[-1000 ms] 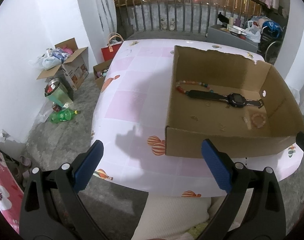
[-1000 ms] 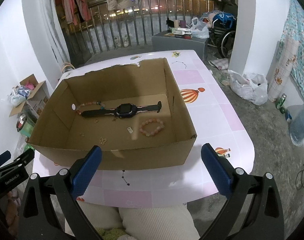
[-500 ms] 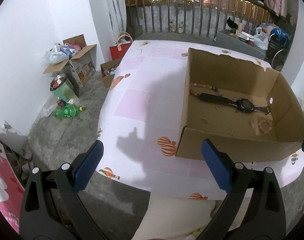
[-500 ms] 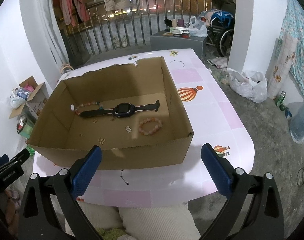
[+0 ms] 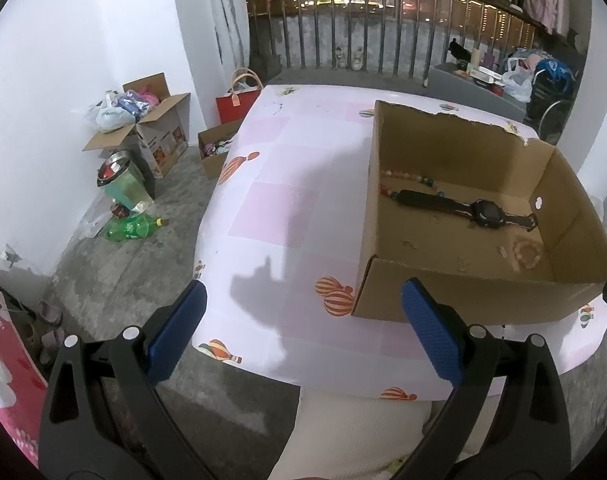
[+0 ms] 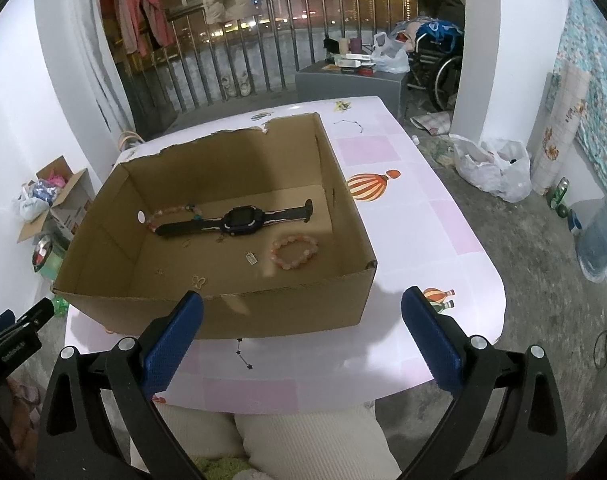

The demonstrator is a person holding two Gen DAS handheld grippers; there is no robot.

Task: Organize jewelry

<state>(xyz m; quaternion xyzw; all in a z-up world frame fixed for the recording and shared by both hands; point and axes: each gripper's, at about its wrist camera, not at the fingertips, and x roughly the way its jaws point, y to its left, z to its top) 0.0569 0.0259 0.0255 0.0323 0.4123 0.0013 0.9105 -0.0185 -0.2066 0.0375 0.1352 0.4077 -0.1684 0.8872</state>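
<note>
Left gripper (image 5: pixel 303 332) held level short of the desk (image 5: pixel 287 208) near edge, fingers spread wide, nothing between them. Right gripper (image 6: pixel 303 332) likewise, fingers apart and empty, above the person's lap.

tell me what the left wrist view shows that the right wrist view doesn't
Only the left wrist view shows the red bag and the green bottle on the floor. Only the right wrist view shows the wheelchair in full, a white plastic bag on the floor and the small tag clearly. Both share the cardboard box holding the black watch and pink bead bracelet, with an open, empty tool in each: left tool, right tool.
</note>
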